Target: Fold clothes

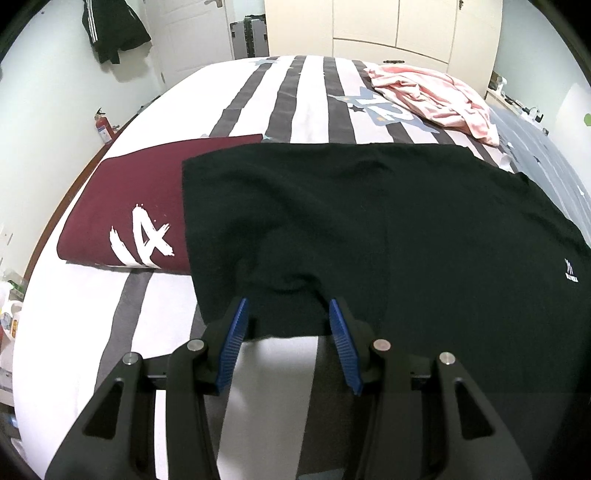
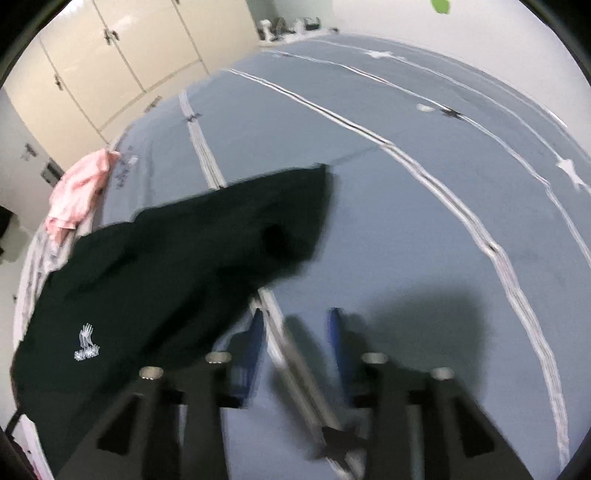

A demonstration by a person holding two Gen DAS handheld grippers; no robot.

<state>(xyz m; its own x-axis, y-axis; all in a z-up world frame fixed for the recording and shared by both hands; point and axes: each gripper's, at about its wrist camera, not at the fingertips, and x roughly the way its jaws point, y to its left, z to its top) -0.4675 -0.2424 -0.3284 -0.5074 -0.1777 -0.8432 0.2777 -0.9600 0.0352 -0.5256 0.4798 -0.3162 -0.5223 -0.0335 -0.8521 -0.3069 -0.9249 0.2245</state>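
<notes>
A black T-shirt [image 1: 369, 221] lies spread on the striped bed, a small white logo at its right. My left gripper [image 1: 290, 325] points down at the shirt's near edge. Its blue pads [image 1: 236, 332] stand apart, and the hem lies between them, slightly puckered but not pinched. In the blurred right wrist view the same black T-shirt [image 2: 166, 277] lies to the left with a sleeve stretching right. My right gripper [image 2: 297, 332] hangs open over the blue sheet just past that sleeve, with nothing between its fingers.
A folded maroon shirt [image 1: 129, 206] with white print lies left of the black one, partly under it. A crumpled pink garment [image 1: 432, 96] sits at the bed's far right. Beyond the bed stand a cream wardrobe [image 1: 369, 26], a door and a hanging black jacket [image 1: 114, 26].
</notes>
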